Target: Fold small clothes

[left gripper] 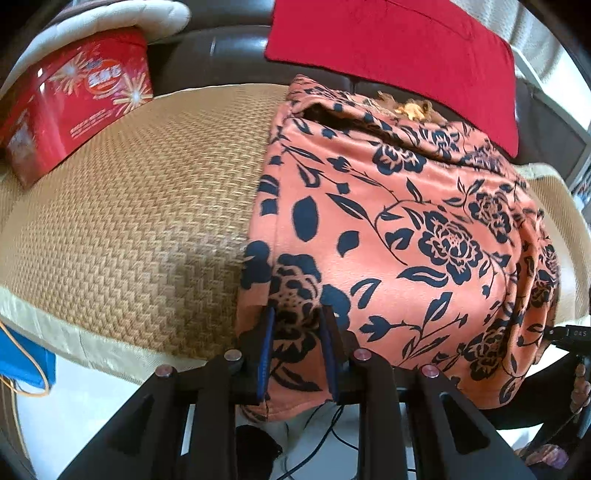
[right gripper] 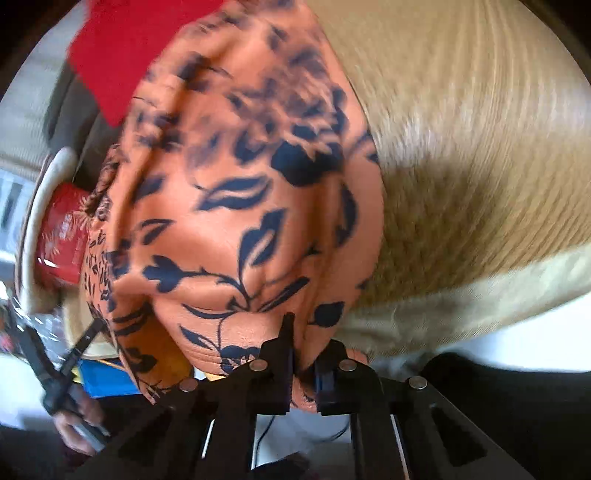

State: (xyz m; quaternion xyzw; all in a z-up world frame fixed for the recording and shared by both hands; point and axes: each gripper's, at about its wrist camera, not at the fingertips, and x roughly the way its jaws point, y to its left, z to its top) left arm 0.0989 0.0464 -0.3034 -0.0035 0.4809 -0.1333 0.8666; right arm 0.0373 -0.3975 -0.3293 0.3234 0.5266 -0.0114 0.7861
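Red tin (left gripper: 79, 99) sat far left on the woven mat (left gripper: 140, 206), w/ a cream cushion (left gripper: 110, 20) behind it; both well apart from the work. Mat covered a dark sofa seat, pale trim along its front edge.

Task's thing, the orange flowered garment (left gripper: 399, 221), lay right of centre on the mat, front hem hanging over the seat edge. A red cloth (left gripper: 391, 55) leaned against the sofa back behind it.

Left tool (left gripper: 297, 354) stood narrow, blue pads either side of the near-left hem corner & appearing to press it. Judgement: fabric there looked bunched, maybe more than one layer, so a lift could drag the under-layer along & spoil the fold line.

Right tool (right gripper: 303, 360) was clamped tight on the near-right hem corner, cloth puckered between its jaws. Right view was blurred, so I couldn't tell how deep the bite went. If only the very edge was caught, it could slip out mid-lift, & the garment would sag on one side.

Other risks, as I judged them: uneven lift btw the two corners would skew the fold; soft fleecy cloth might drag on the rough mat; the overhanging hem could pull the whole piece off the seat if either grip let go
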